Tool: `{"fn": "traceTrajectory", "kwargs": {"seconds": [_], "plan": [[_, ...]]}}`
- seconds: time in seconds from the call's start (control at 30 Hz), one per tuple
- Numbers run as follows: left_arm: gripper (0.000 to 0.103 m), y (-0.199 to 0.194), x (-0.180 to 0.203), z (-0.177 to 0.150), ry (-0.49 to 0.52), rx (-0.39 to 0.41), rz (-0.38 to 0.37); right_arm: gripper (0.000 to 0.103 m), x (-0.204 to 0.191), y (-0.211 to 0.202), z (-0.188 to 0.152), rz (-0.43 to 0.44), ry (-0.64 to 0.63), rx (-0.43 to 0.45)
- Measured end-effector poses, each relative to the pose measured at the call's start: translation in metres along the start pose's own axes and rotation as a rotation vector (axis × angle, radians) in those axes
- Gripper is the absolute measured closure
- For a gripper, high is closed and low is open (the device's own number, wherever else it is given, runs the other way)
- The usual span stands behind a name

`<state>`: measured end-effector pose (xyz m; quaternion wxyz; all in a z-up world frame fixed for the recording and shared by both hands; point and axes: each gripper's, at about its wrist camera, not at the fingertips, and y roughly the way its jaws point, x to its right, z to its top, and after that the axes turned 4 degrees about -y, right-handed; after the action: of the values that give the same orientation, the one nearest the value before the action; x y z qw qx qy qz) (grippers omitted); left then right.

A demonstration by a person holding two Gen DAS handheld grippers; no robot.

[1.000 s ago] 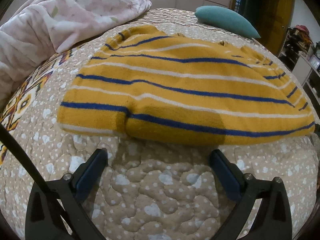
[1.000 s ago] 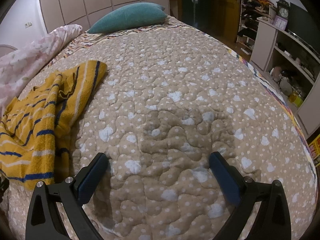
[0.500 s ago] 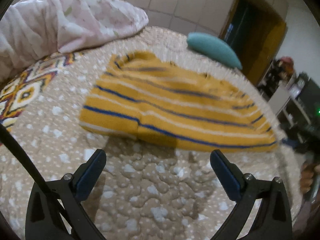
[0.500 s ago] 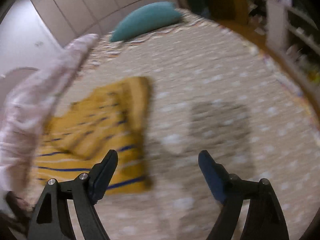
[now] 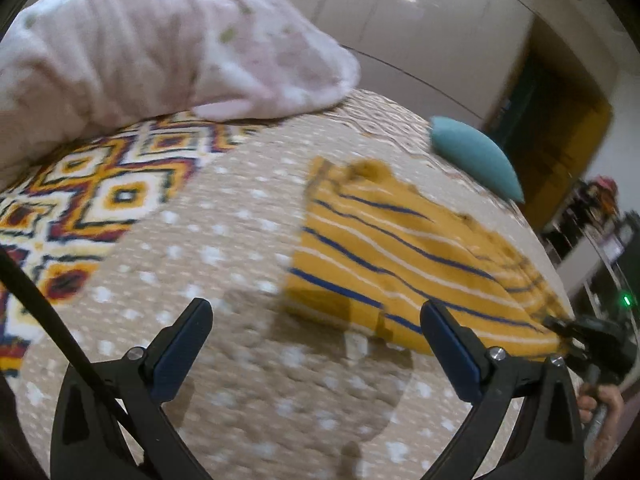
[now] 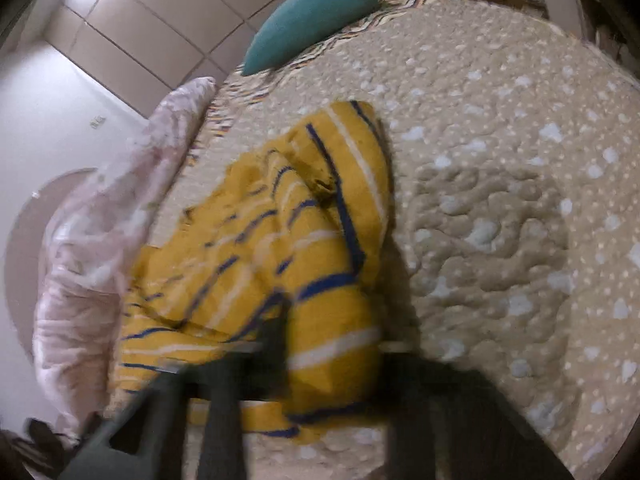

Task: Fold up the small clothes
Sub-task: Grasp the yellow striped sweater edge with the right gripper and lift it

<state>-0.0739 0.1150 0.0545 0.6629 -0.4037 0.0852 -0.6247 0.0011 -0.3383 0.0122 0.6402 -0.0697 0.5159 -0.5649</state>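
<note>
The yellow striped garment (image 5: 404, 264) is lying on the beige dotted quilt (image 5: 224, 264), and I'll use it as the anchor for everything else.

The left gripper (image 5: 316, 344) hangs above the quilt just short of the garment's near edge. Its jaws are spread wide with nothing between them, and its right blue pad (image 5: 448, 344) overlaps the garment's hem in the view without clearly touching it.

The right gripper (image 5: 576, 336) sits at the garment's far right corner in the left wrist view, with a hand (image 5: 604, 404) on the handle below it. In its own camera it's a dark smear (image 6: 328, 356), but the jaws are closing and there's a fold of the garment (image 6: 320, 264) bunched right between them. Too blurry to say whether the pads are actually pressing on the cloth.

Beyond the garment sits a teal pillow (image 5: 476, 156). Off to the garment's left there's a rumpled pink blanket (image 5: 160, 44), with the quilt's patterned border (image 5: 92, 196) between the two.
</note>
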Motion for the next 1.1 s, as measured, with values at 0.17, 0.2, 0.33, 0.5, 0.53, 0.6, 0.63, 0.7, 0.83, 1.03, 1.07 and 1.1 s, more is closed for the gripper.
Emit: {"fn": "traceTrajectory", "kwargs": {"seconds": [0.17, 0.2, 0.33, 0.5, 0.53, 0.6, 0.63, 0.7, 0.83, 1.03, 1.07, 1.1], "plan": [[0.000, -0.013, -0.054, 0.022, -0.139, 0.066, 0.091, 0.091, -0.047, -0.022, 0.016, -0.088, -0.104, 0.032], [0.000, -0.016, -0.063, 0.025, -0.163, 0.081, 0.115, 0.091, -0.066, -0.022, 0.016, -0.104, -0.153, 0.037], [0.000, -0.030, -0.108, 0.036, -0.263, 0.150, 0.210, 0.091, -0.161, -0.008, 0.011, -0.114, -0.370, 0.029], [0.000, -0.039, -0.144, 0.041, -0.335, 0.194, 0.301, 0.092, -0.269, 0.049, -0.042, -0.098, -0.643, -0.063], [0.000, -0.041, -0.151, 0.041, -0.352, 0.196, 0.302, 0.092, -0.287, 0.066, -0.060, -0.089, -0.690, -0.099], [0.000, -0.042, -0.157, 0.042, -0.371, 0.197, 0.301, 0.092, -0.305, 0.093, -0.086, -0.095, -0.751, -0.150], [0.000, -0.041, -0.160, 0.042, -0.378, 0.195, 0.302, 0.092, -0.312, 0.108, -0.103, -0.112, -0.792, -0.175], [0.000, -0.039, -0.163, 0.043, -0.385, 0.190, 0.304, 0.092, -0.321, 0.128, -0.129, -0.132, -0.853, -0.211], [0.000, -0.037, -0.164, 0.043, -0.393, 0.178, 0.288, 0.089, -0.328, 0.151, -0.157, -0.197, -0.951, -0.215], [0.000, -0.036, -0.157, 0.044, -0.371, 0.184, 0.289, 0.070, -0.338, 0.131, -0.157, -0.031, -0.916, -0.264], [0.000, -0.035, -0.156, 0.044, -0.372, 0.182, 0.287, 0.070, -0.340, 0.122, -0.155, 0.011, -0.900, -0.262], [0.000, -0.034, -0.157, 0.044, -0.374, 0.179, 0.284, 0.069, -0.343, 0.113, -0.153, 0.048, -0.894, -0.249]]}}
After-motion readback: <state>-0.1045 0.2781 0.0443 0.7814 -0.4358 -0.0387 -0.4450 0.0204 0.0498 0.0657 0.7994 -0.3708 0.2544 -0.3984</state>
